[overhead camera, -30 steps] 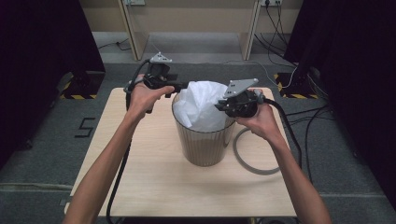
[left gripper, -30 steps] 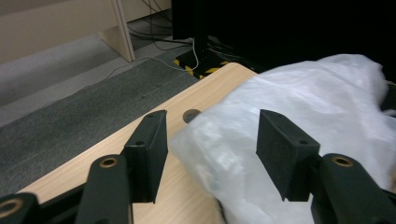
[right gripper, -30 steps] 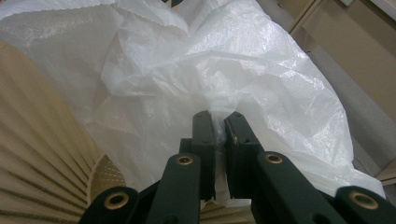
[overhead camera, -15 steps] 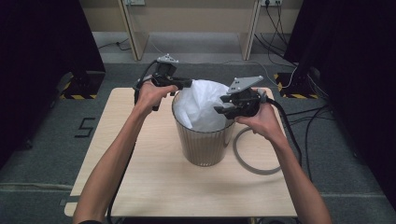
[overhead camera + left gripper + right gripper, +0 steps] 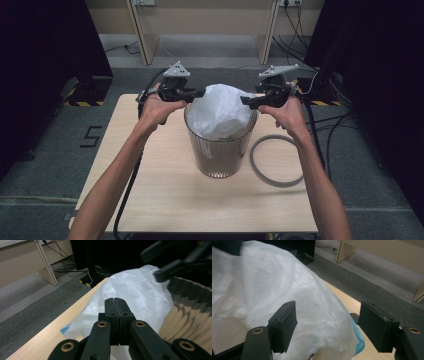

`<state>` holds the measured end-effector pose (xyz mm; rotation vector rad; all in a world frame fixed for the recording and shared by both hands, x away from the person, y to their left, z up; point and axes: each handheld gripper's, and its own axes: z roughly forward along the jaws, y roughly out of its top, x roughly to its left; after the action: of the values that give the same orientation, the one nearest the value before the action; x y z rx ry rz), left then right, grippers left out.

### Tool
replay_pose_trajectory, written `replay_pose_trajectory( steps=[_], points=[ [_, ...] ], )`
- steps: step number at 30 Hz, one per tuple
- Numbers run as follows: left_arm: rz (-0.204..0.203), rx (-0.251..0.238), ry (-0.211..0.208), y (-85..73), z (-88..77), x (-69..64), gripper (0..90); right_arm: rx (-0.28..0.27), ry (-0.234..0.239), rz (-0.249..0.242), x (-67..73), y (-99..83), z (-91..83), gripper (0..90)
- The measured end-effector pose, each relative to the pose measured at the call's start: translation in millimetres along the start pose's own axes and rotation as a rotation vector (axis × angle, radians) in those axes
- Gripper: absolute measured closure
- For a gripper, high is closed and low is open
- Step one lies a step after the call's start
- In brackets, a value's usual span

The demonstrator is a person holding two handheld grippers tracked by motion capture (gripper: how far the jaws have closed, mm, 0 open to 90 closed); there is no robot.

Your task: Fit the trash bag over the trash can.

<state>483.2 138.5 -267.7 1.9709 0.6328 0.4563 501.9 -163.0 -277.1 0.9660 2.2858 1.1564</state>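
Note:
A ribbed, see-through bin [image 5: 220, 155] stands mid-table with a white plastic bag [image 5: 217, 110] puffed up out of its mouth. My left gripper [image 5: 201, 93] reaches in from the left at the bag's upper left side. Its jaws have just been closing and now stand pressed together [image 5: 115, 301] on the bag's film [image 5: 140, 290]. My right gripper [image 5: 245, 101] sits at the bin's right rim. Its jaws have just been opening and stand wide apart [image 5: 328, 325], with the bag [image 5: 262, 282] bulging between them but not pinched.
A grey ring [image 5: 277, 160] lies flat on the wooden table [image 5: 150, 190] to the right of the bin. Cables trail from both grippers over the table's edges. Dark cabinets stand at both sides, and a shelf unit stands beyond the far edge.
The left jaws went from apart to pressed together at the bag. The right jaws let go and spread, and the right hand shifted right and farther back.

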Motion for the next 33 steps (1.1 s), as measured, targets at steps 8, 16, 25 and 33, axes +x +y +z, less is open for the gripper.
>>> replay_pose_trajectory(
  steps=[8,16,25,33],
  points=[
    [0.014,0.011,-0.004,-8.6,-3.4,-7.3,87.9,-0.065,0.088,-0.105,-2.8,8.2,5.5,84.0],
    [-0.029,0.011,-0.04,-15.9,-16.9,-16.5,74.7,-0.097,0.17,-0.257,36.0,26.3,-10.4,89.3],
    [-0.115,-0.01,0.06,-2.3,-11.4,10.2,42.9,-0.013,0.212,-0.323,62.0,-2.3,-5.0,89.2],
    [-0.125,0.066,0.055,-9.1,25.1,29.2,58.6,-0.01,0.217,-0.29,56.7,-8.2,-4.5,73.0]
  ],
)
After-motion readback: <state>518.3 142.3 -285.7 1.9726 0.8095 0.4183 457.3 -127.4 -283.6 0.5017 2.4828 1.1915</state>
